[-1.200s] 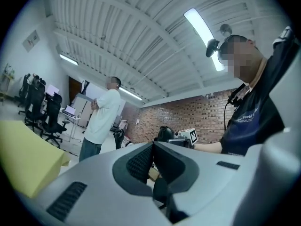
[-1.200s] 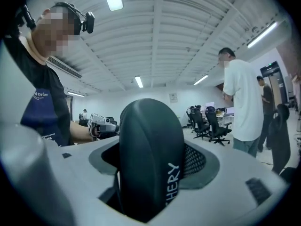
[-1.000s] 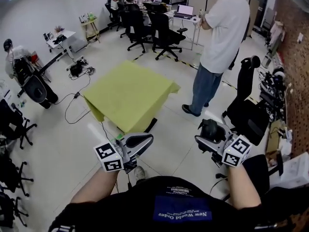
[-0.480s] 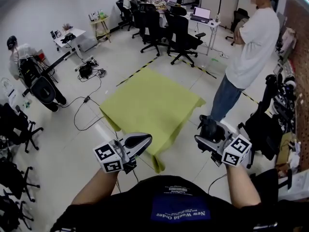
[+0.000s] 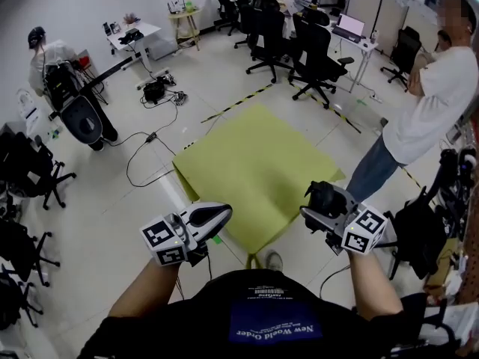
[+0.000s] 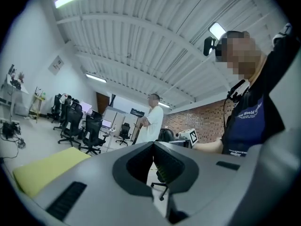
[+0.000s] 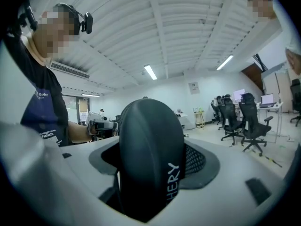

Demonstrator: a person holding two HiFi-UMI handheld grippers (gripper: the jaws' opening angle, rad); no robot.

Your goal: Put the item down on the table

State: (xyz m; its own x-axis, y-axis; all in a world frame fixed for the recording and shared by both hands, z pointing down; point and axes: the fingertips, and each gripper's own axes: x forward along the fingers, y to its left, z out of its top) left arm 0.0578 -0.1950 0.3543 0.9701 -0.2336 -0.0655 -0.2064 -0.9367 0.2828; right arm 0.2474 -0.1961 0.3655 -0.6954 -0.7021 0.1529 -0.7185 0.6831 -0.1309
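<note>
In the head view my right gripper (image 5: 316, 206) is shut on a black rounded item (image 5: 324, 197), at the near right edge of the table with the yellow-green cloth (image 5: 254, 159). The right gripper view shows that item (image 7: 148, 149) upright between the jaws of the right gripper (image 7: 151, 173), with white lettering down its side. My left gripper (image 5: 221, 214) is level at the table's near left edge. Seen from its own camera, the left gripper (image 6: 153, 149) has its jaws closed together with nothing between them.
A person in a white shirt and jeans (image 5: 430, 103) stands at the table's right. Black office chairs (image 5: 314, 51) and desks are behind the table. Cables (image 5: 150, 144) trail over the floor at its left, with more chairs (image 5: 30, 178) by the left wall.
The table has come closer and now lies just beyond both grippers. The standing person has shifted to the right of the picture. Both grippers keep their pose; the item stays gripped.
</note>
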